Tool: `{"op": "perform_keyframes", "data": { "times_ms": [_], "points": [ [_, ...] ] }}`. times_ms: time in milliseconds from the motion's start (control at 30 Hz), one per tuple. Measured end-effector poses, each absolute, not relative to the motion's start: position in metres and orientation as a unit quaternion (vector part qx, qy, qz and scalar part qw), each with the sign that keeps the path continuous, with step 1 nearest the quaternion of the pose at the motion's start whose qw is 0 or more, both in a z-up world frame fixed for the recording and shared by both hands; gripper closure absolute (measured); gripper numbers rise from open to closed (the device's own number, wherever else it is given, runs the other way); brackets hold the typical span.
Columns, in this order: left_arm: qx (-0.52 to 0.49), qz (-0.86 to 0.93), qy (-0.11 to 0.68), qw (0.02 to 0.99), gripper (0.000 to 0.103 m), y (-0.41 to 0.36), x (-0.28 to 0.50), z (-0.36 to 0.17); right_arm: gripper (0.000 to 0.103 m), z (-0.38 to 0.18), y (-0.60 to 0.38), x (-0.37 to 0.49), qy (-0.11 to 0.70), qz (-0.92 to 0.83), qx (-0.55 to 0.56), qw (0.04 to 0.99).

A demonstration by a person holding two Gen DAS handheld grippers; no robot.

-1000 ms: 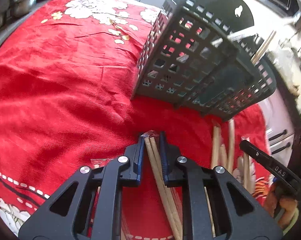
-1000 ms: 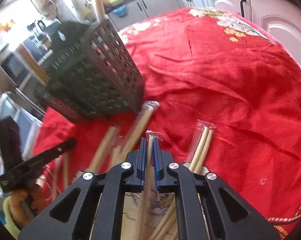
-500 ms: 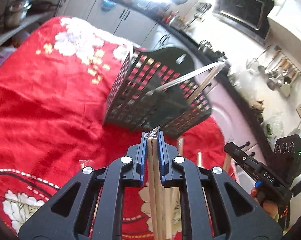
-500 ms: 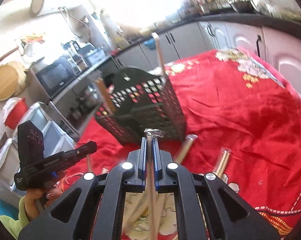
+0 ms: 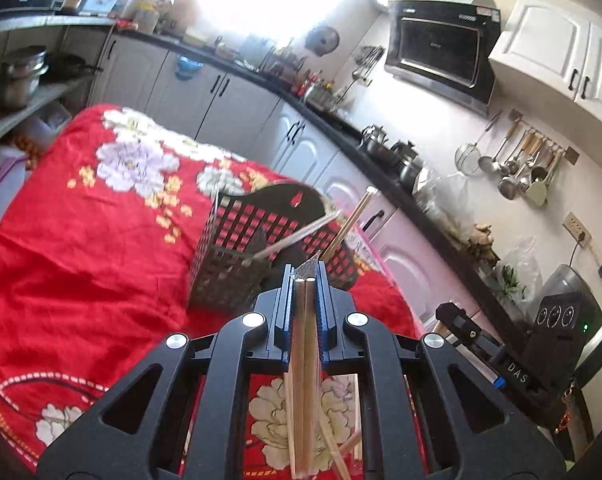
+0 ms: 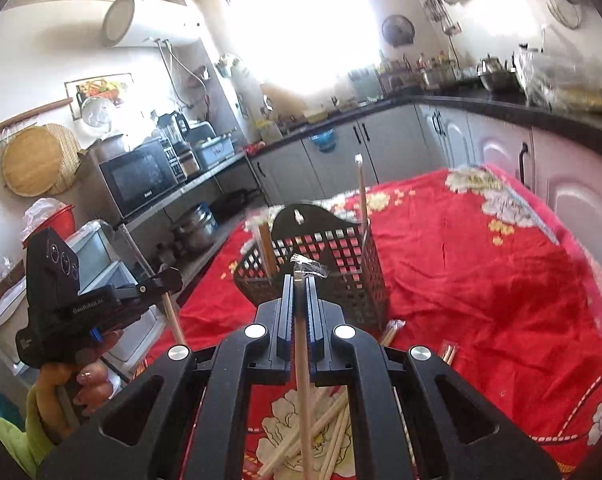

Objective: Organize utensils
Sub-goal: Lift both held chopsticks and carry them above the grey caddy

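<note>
Now your left tool (image 5: pixel 305 280) clamps a cellophane-wrapped pair of wooden chopsticks (image 5: pixel 304 360); your right tool (image 6: pixel 299 284) pinches another wrapped pair (image 6: pixel 302 360), both raised before the black lattice utensil basket (image 6: pixel 341 280) on the red tabletop (image 6: pixel 481 280).

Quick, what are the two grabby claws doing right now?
Left gripper: shut on a wrapped pair of chopsticks.
Right gripper: shut on another wrapped pair of chopsticks.

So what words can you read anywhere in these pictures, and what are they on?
"DAS": on the right gripper's black body.
"GenRobot.AI": on the left gripper's body.
Too small to read: the range hood badge, the microwave brand.
</note>
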State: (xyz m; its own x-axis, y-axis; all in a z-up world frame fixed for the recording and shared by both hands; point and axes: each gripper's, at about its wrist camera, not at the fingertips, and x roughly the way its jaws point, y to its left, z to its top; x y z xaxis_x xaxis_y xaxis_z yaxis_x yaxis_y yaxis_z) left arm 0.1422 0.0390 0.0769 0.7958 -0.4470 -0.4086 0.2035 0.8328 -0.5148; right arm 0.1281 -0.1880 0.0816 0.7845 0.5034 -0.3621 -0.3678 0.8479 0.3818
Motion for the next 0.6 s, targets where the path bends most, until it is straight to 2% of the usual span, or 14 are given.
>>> {"op": "perform_keyframes", "data": {
  "times_ms": [100, 600],
  "points": [
    [-0.222, -0.175, 0.246, 0.927, 0.101, 0.038, 0.142, 0.090, 0.098, 0.090, -0.189, 0.124, 0.209, 0.227, 0.140, 0.941],
    [-0.208, -0.207, 0.181, 0.939, 0.101, 0.024, 0.147, 0.145, 0.098, 0.129, -0.201, 0.122, 0.132, 0.213, 0.140, 0.958]
  ]
}}
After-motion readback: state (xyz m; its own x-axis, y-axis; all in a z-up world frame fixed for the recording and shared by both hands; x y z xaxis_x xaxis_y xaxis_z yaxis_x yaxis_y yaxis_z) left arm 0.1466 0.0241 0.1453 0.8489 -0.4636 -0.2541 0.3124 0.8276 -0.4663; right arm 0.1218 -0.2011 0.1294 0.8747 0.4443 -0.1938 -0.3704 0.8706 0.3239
